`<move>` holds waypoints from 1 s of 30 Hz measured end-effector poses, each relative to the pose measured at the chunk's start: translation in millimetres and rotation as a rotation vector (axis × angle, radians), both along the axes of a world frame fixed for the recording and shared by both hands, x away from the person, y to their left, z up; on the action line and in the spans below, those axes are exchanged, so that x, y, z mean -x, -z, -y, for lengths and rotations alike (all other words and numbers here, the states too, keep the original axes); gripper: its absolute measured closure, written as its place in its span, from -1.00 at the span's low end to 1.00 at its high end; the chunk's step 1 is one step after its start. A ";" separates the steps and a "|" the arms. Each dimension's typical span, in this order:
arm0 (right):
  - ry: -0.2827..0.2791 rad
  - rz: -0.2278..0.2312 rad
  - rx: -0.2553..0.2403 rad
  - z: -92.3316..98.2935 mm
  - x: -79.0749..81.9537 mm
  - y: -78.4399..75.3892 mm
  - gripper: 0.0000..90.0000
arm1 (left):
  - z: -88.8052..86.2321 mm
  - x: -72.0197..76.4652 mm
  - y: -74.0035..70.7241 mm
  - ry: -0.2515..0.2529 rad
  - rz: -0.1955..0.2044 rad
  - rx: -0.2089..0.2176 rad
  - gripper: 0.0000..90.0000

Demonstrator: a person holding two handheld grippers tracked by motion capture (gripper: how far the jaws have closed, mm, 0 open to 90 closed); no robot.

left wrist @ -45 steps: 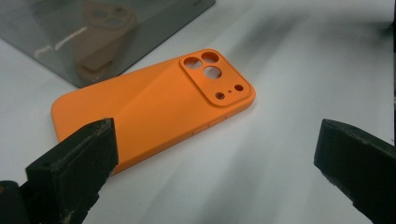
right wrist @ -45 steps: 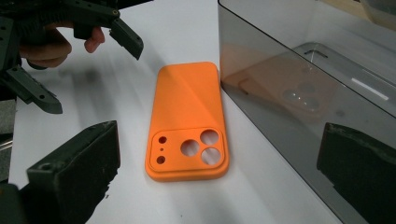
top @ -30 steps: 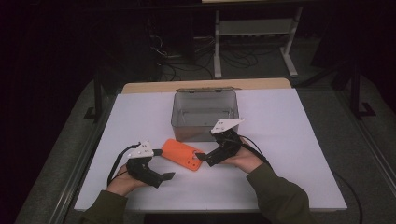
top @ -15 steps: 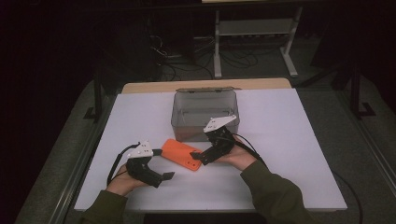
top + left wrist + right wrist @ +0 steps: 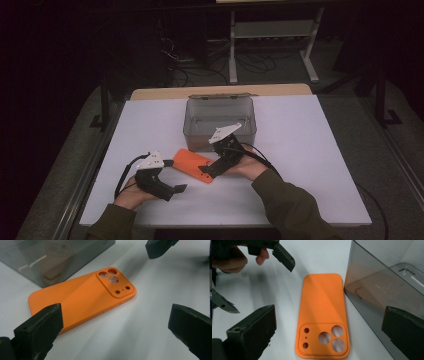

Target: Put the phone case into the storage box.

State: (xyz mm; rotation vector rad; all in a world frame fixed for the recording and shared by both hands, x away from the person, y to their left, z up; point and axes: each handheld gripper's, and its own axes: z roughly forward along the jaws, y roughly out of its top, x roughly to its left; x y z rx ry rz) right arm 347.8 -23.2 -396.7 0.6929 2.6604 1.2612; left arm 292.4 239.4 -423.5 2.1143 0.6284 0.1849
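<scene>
Right gripper (image 5: 207, 171) has crept leftward toward the orange phone case (image 5: 193, 164), jaws spread wide around its camera end, not yet pinching. Case lies flat on white table (image 5: 310, 150), at 7 o'clock of the grey box (image 5: 220, 119). Left gripper (image 5: 176, 190) unmoved, jaws spread, empty. Grasp looks imminent.

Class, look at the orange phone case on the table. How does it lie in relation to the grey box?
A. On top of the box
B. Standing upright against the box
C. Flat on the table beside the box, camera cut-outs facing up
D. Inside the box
C. The orange phone case lies flat on the white table next to the grey box, with its camera cut-outs facing up.
</scene>
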 end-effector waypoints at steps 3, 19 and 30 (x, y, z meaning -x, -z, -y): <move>-0.002 -0.011 0.019 -2.8 -0.6 0.9 -1.00 | -0.1 -0.1 -0.1 0.000 0.000 0.000 -1.00; -0.027 -0.019 0.113 -14.6 -7.1 8.0 -1.00 | 0.3 0.2 -0.1 0.001 0.001 0.001 -1.00; -0.029 -0.032 0.158 -21.9 -10.8 12.0 -1.00 | 1.1 0.6 -0.1 0.002 -0.001 0.002 -1.00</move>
